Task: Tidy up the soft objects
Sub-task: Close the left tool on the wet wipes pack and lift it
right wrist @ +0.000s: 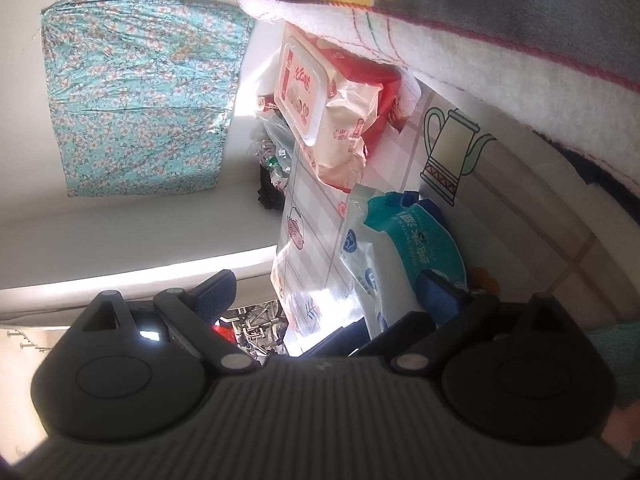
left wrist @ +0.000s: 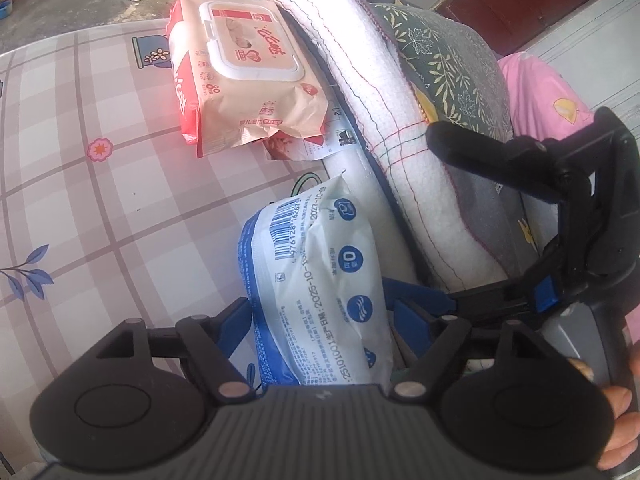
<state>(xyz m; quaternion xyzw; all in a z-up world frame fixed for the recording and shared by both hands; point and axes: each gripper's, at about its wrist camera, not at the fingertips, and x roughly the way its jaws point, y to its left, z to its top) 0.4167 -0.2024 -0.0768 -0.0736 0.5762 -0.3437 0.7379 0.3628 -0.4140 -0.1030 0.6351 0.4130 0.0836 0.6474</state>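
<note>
Blue-white crinkled wipes pack (left wrist: 320, 280), barcode showing

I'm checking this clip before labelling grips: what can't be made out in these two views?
- Left wrist view: whether the left hand-held gripper presses the blue-and-white wipes pack; the pack covers the pads.
- Left wrist view: the pack's near end, hidden behind the gripper body.
- Right wrist view: the folded blanket, cut off by the frame edge.
</note>
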